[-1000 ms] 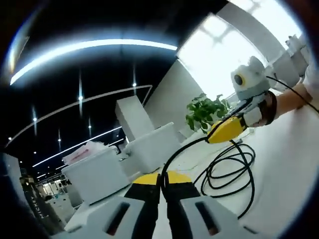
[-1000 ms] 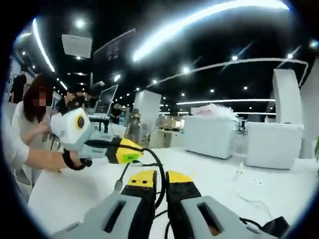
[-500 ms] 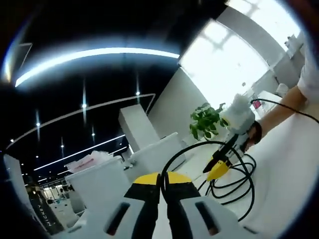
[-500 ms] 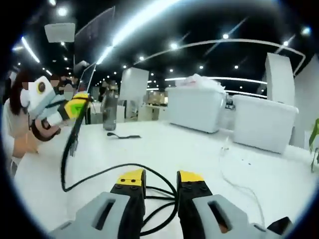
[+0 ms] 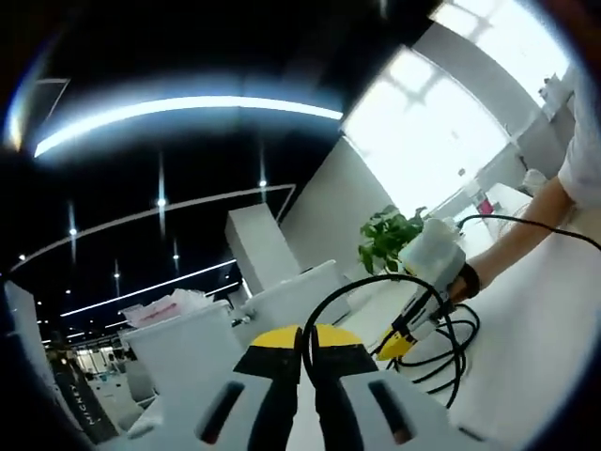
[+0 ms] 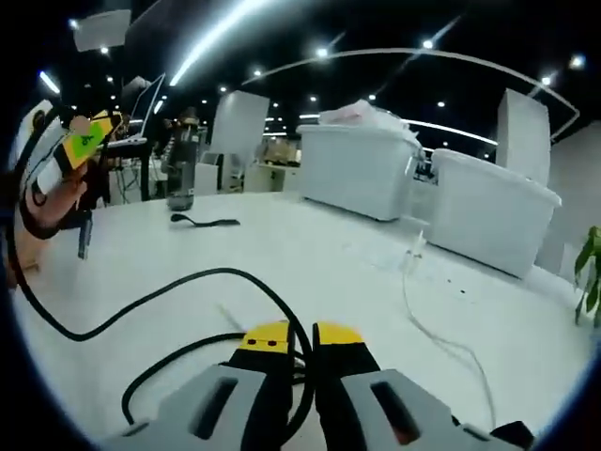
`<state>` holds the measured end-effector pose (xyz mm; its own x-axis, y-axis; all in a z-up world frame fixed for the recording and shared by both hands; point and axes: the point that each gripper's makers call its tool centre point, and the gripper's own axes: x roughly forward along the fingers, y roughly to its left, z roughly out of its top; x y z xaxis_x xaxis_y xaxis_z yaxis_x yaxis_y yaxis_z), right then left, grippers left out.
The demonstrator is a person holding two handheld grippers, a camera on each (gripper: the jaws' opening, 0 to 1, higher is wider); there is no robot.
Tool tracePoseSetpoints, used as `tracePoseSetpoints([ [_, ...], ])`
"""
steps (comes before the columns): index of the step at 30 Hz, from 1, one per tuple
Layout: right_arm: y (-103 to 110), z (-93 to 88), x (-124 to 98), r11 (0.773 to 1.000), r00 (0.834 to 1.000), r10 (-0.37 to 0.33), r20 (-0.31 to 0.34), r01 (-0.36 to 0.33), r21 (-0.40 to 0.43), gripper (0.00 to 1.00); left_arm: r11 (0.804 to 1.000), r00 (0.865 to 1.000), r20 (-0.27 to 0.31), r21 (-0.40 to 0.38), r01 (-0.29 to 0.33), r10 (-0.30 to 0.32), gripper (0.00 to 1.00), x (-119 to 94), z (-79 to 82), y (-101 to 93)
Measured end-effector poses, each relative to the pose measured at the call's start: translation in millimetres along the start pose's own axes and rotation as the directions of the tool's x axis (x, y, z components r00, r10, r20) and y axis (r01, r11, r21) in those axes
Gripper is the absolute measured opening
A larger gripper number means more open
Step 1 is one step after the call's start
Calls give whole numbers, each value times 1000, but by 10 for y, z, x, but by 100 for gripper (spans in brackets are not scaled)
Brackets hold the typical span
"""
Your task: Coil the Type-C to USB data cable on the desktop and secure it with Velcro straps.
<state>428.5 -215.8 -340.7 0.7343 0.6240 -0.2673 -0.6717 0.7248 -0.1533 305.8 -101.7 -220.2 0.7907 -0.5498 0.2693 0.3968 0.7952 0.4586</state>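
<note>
The coil is partly made and nothing is strapped yet. In the left gripper view, the left claw (image 5: 302, 349) is pinched on the black cable (image 5: 331, 299), which arches up from the jaws toward 3 o'clock and drops to a few loose loops (image 5: 449, 349) lying on the white desk (image 5: 535, 357). The right claw (image 5: 404, 336) meets the cable just above those loops. In the right gripper view, the right claw (image 6: 300, 340) is nearly closed with the cable running between its jaws. From there the cable sweeps out over the desk toward 9 o'clock, up to the left claw (image 6: 83, 141). A dark strip (image 6: 203, 222), probably the Velcro strap, lies untouched at 10 o'clock. By my reading, left to do: gather the free length, then strap it.
</note>
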Motion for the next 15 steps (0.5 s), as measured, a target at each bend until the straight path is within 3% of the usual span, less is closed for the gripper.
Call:
tracePoseSetpoints([
  [4,92,192,-180,996,995,29,96,-36,80,5,997,999,2,-66,36,-36,5,15,-30,-78],
  [6,148,309,-292,995,990,29,137,-42,88,4,998,999,-3,-50,40,-40,5,30,-48,-116],
  [9,282,503,-455,995,976,45,213,-62,75,4,999,999,-14,-20,46,-47,5,46,-80,-164],
  [15,469,654,-632,994,950,67,304,-89,59,3,998,998,-43,-29,47,-48,5,60,-188,-158],
])
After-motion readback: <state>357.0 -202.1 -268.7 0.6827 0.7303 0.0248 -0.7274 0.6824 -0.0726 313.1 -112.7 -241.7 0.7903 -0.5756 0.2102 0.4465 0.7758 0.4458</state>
